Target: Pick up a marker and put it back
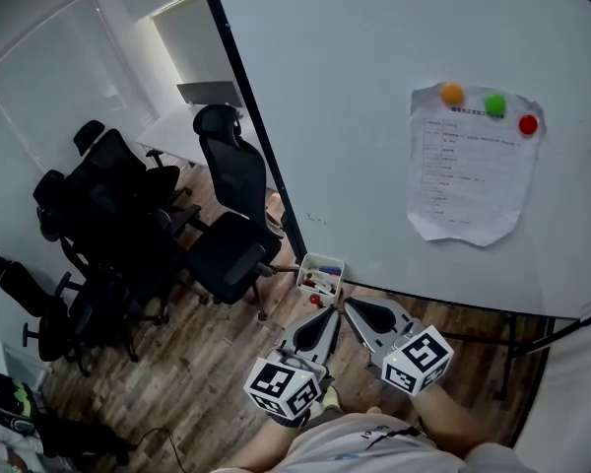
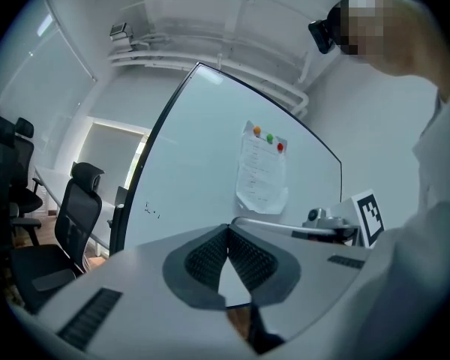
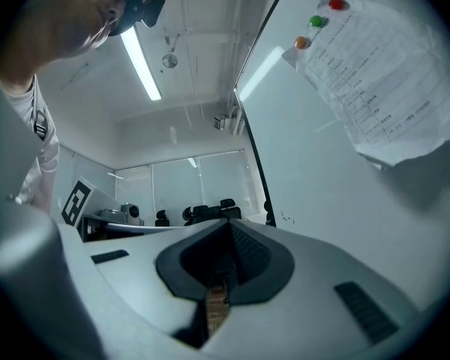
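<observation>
A small white tray (image 1: 321,275) with markers in it, red and blue among them, hangs at the lower edge of the whiteboard (image 1: 355,77). Both grippers hover just below it, pointing at the board. My left gripper (image 1: 332,314) (image 2: 227,231) is shut, its ribbed pads together with nothing between them. My right gripper (image 1: 350,304) (image 3: 229,227) sits beside it to the right and is also shut and empty. No marker shows in either gripper view. A small red object (image 1: 315,301) lies just under the tray, left of the left gripper's tip.
A paper sheet (image 1: 470,166) is pinned to the board by orange, green and red magnets. Black office chairs (image 1: 227,235) crowd the wooden floor to the left, beside a white table (image 1: 177,131). The board's stand legs (image 1: 512,348) are at the right.
</observation>
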Demonstrator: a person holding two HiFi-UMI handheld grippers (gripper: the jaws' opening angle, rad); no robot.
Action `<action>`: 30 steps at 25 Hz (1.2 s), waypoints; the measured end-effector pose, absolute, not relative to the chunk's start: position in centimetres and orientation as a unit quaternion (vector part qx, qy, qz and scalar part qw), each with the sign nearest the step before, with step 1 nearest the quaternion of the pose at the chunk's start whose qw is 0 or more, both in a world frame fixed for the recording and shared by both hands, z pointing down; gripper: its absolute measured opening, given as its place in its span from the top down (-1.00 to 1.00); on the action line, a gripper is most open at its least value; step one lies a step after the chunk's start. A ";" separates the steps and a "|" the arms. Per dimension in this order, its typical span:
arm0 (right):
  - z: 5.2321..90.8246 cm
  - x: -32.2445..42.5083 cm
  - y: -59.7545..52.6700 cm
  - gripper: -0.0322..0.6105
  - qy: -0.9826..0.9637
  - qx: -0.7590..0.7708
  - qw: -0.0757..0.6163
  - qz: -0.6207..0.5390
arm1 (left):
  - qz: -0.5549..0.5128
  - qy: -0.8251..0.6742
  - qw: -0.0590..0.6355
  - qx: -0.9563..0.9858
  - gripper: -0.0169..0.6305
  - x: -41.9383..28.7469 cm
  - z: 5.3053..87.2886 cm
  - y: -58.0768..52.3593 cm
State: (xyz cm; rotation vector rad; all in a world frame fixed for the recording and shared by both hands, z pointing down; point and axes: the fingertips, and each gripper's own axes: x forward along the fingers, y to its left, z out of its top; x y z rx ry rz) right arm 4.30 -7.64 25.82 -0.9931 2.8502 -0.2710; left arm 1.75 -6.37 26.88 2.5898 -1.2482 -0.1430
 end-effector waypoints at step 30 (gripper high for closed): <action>25.5 4.3 -6.3 0.86 0.943 -0.322 0.038 -0.077 | -0.048 -0.437 0.124 0.890 0.91 2.1 26.3 -5.7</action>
